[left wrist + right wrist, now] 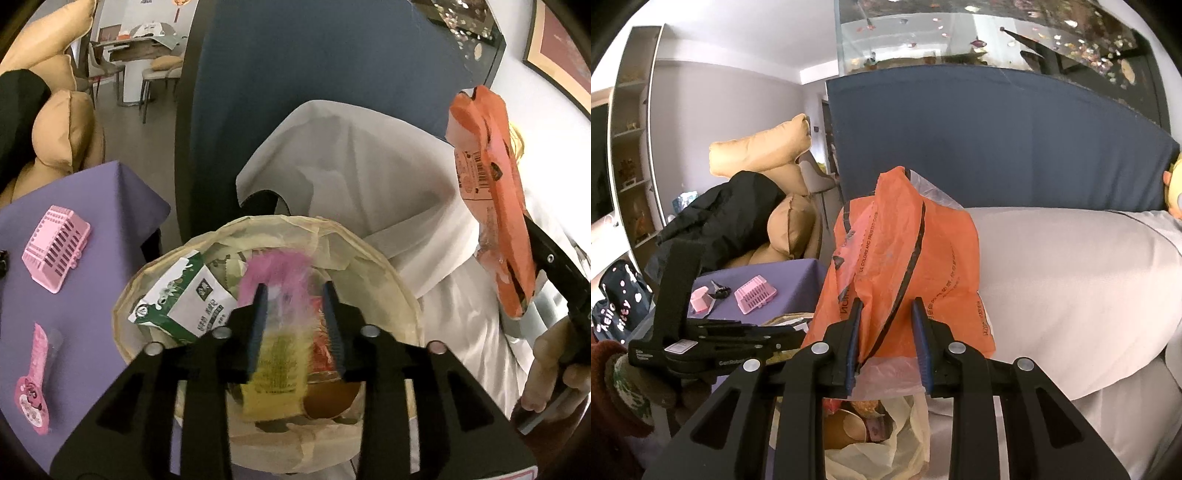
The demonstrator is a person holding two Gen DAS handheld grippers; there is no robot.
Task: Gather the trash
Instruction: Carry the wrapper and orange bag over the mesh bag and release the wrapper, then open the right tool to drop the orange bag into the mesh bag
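Left hand-held gripper [297, 325] is directly over the open trash bag [399, 280], pointing down into its mouth. Its jaws are moderately apart, and a blurred pink-and-yellow wrapper [275, 332] sits between them; I cannot tell if it is pinched or loose and dropping. The bag already holds a green-white milk carton [184, 306] and something red and brown below the fingers.

Right hand-held gripper [886, 339] holds an orange plastic bag [905, 258], its lower part between the narrow-set jaws, long axis running up and away from the fingers. In the left wrist view this orange bag [495, 206] hangs to the right of the trash bag's mouth and above it, well clear of the rim. From the right wrist view the trash bag [886, 439] lies below and slightly left of the fingers.

Judgement: the right hand is the one that must carry leftward and down to reach the mouth; the left is already there and may crowd the opening.

Purple bench [96, 236] at left carries a pink basket [55, 247] and a pink packet [35, 380], both well apart from the bag.
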